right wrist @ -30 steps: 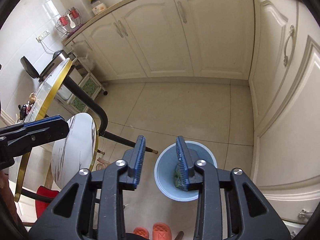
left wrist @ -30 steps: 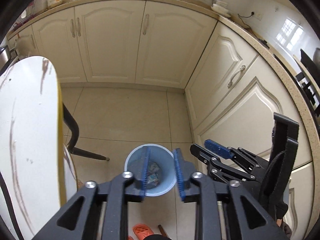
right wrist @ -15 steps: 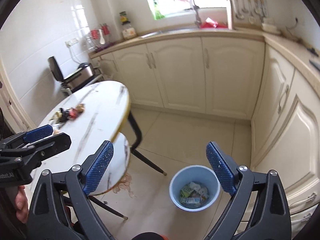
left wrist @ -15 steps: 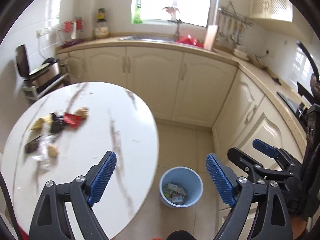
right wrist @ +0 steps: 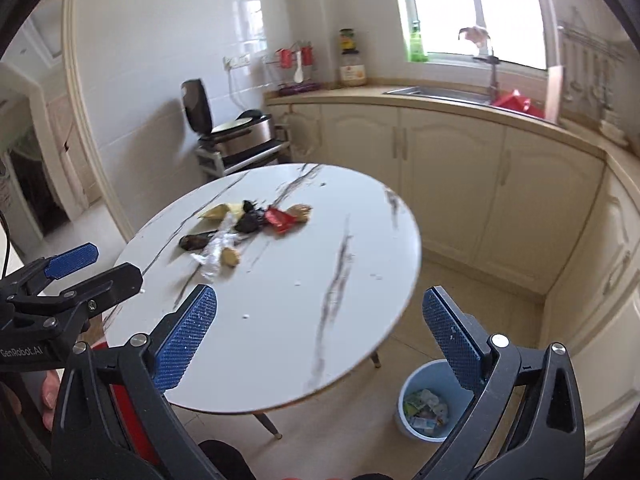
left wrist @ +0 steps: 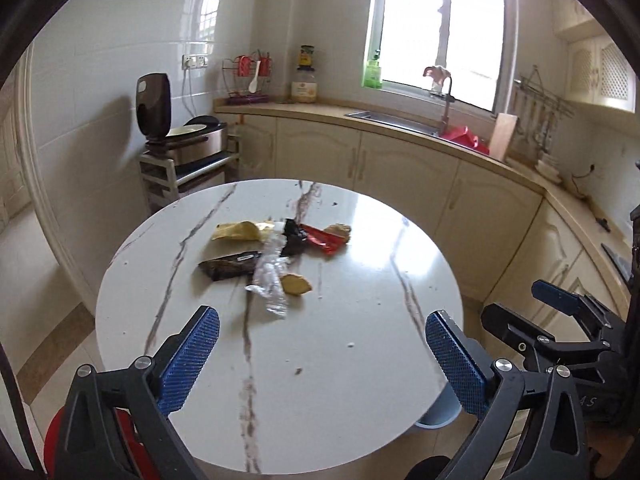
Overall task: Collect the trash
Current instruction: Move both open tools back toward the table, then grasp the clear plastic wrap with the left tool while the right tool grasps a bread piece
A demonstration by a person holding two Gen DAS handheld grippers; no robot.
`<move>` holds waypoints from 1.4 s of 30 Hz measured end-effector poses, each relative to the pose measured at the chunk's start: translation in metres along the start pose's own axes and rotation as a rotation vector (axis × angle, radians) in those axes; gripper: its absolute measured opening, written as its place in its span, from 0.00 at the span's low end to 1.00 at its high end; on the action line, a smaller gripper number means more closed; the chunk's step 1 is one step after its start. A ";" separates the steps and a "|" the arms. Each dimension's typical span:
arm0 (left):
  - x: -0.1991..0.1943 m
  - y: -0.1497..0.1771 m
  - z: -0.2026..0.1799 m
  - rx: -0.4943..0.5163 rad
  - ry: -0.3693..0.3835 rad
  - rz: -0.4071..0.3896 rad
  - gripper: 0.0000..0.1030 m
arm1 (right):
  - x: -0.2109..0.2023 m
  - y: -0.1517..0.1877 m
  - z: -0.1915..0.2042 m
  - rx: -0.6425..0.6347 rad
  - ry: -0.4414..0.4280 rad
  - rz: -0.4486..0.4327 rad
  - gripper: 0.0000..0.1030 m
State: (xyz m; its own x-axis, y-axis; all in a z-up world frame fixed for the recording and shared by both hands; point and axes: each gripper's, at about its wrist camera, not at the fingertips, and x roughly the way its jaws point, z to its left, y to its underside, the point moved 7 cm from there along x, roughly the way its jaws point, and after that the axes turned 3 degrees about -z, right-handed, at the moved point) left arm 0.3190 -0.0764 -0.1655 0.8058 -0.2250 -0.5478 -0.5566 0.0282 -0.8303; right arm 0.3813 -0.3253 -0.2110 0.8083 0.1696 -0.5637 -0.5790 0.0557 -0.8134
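Observation:
A heap of trash lies on the round white marble table (left wrist: pixel 340 380): a yellow wrapper (left wrist: pixel 240 232), a red wrapper (left wrist: pixel 322 238), a black wrapper (left wrist: pixel 294 236), a brown wrapper (left wrist: pixel 230 266), clear plastic (left wrist: pixel 270 276) and a tan scrap (left wrist: pixel 296 284). My left gripper (left wrist: pixel 322 320) hangs over the table's near part, its jaws opening with nothing between them. My right gripper (right wrist: pixel 320 295) is likewise opening and empty, beside the table's right edge. A blue bin (right wrist: pixel 408 424) with wrappers inside stands on the floor below it. The red wrapper (right wrist: pixel 280 219) also shows in the right wrist view.
Cream cabinets (right wrist: pixel 452 184) and a counter with a sink (left wrist: pixel 392 118) run along the back and right. A metal trolley (left wrist: pixel 184 168) carrying an appliance stands behind the table. A red stool (left wrist: pixel 60 444) sits at the near left. A hand (right wrist: pixel 48 392) grips the left tool.
Both grippers rose from over the blue bin and swung left to face the table. Their jaws went from nearly closed to wide apart. The trash pile came into view.

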 end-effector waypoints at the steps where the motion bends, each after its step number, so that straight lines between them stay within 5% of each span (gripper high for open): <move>1: 0.001 0.002 0.009 -0.010 -0.015 0.006 0.99 | 0.008 0.000 0.008 -0.014 -0.009 0.011 1.00; 14: 0.066 -0.008 0.072 -0.048 -0.104 0.119 0.99 | 0.151 0.014 0.072 -0.132 -0.091 0.223 0.94; 26: 0.143 -0.033 0.085 -0.025 -0.094 0.188 0.99 | 0.211 0.016 0.087 -0.199 -0.126 0.294 0.65; 29: 0.155 -0.038 0.083 -0.037 -0.086 0.199 0.99 | 0.212 0.011 0.082 -0.207 -0.146 0.284 0.25; 37: 0.208 -0.046 0.049 -0.029 -0.049 0.253 0.98 | 0.197 0.009 0.040 -0.145 -0.154 0.269 0.20; 40: 0.230 -0.045 0.039 -0.024 -0.061 0.284 0.90 | 0.192 0.009 0.025 -0.114 -0.159 0.266 0.19; 42: 0.242 -0.041 0.033 -0.016 -0.064 0.313 0.55 | 0.191 0.009 0.019 -0.106 -0.159 0.261 0.19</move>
State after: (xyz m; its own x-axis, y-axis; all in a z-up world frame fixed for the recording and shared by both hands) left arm 0.5437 -0.0998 -0.2671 0.6054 -0.1459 -0.7825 -0.7824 0.0714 -0.6187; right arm 0.5285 -0.2737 -0.3228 0.6021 0.3171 -0.7327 -0.7435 -0.1116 -0.6593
